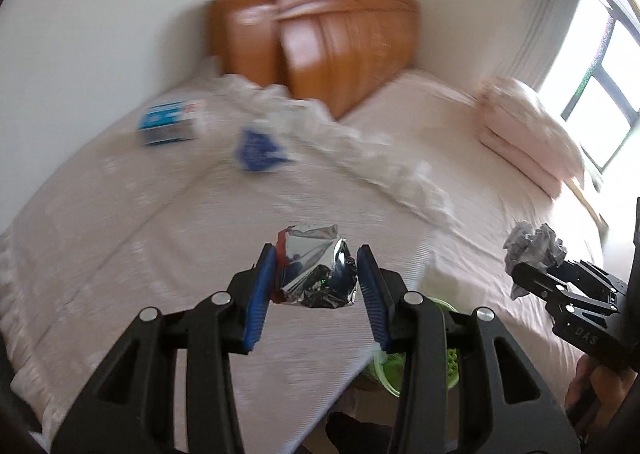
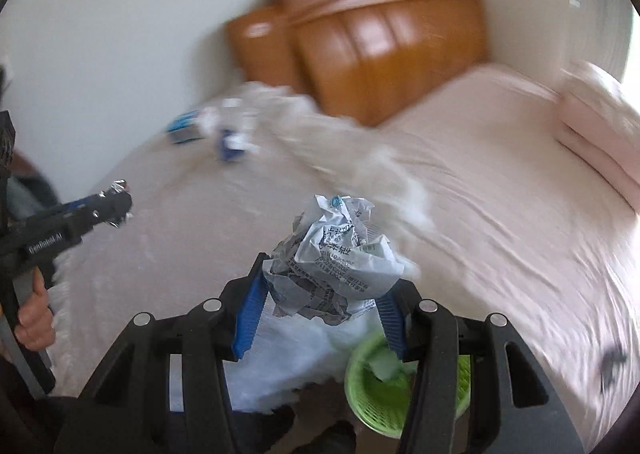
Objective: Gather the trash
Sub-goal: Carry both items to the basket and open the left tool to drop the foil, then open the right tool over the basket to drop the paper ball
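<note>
My left gripper is shut on a crumpled silver foil wrapper, held above the near corner of the pink bed. My right gripper is shut on a crumpled ball of printed paper, which also shows at the right of the left wrist view, paper. A green basket sits on the floor just below the right gripper's fingers, and part of the basket peeks out behind the left gripper. The left gripper appears at the left of the right wrist view with foil at its tip.
A blue and white box and a blue packet lie far across the bed beside a rumpled white cloth. A folded pink quilt rests at the right, under a window. An orange wooden headboard stands against the wall.
</note>
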A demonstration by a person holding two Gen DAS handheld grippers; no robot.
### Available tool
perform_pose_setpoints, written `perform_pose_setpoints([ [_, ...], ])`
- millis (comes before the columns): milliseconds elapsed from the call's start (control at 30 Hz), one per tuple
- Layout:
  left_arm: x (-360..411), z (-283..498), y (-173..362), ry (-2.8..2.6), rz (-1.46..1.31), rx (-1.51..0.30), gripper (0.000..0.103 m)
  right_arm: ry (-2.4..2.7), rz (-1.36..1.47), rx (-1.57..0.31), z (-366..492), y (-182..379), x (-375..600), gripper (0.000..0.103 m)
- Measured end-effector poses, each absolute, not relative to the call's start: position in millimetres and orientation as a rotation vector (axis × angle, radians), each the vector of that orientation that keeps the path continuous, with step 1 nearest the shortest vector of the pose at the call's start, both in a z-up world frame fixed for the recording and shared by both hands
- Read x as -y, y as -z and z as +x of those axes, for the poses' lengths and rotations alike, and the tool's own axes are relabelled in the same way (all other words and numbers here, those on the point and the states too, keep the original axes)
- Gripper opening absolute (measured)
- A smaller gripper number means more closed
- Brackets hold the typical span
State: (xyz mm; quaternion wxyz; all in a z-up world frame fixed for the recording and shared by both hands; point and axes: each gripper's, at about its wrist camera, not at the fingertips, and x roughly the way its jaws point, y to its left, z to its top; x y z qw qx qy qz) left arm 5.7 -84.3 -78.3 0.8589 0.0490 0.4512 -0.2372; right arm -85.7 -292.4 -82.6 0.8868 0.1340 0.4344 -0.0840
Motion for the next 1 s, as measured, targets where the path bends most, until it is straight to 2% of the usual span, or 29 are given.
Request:
perform_pose_setpoints([
  [300,210,-38,100,0.808,0.29,-0.989,0.041,0.36,0.386,-0.859,-160,88,361,0.051],
  [500,282,-73,138,1.001,0.426,-1.056,0.042,0.437,0.419,-0.863,-193,96,398,0.052],
  [667,322,-91,185,1.084,0.483,-1.184,0.043,0.451,0.435,-0.868,-210,102,414,0.053],
  [700,328,-94,192,1.082,0.5,-1.196,0.046,0.45,0.44,-0.869,-212,103,417,0.053],
  [767,333,-99,204,1.063,0.536,-1.225,0.061,0.448,0.448,-0.874,-215,106,420,0.053],
  [800,332,-100,208,1.052,0.543,-1.234,0.064,0.447,0.452,-0.876,-217,108,421,0.053],
  [933,332,-109,199,1.027,0.537,-1.193,0.087,0.445,0.468,-0.874,-223,113,424,0.053],
  [1000,329,-109,189,1.007,0.526,-1.156,0.09,0.442,0.473,-0.876,-224,116,426,0.053],
])
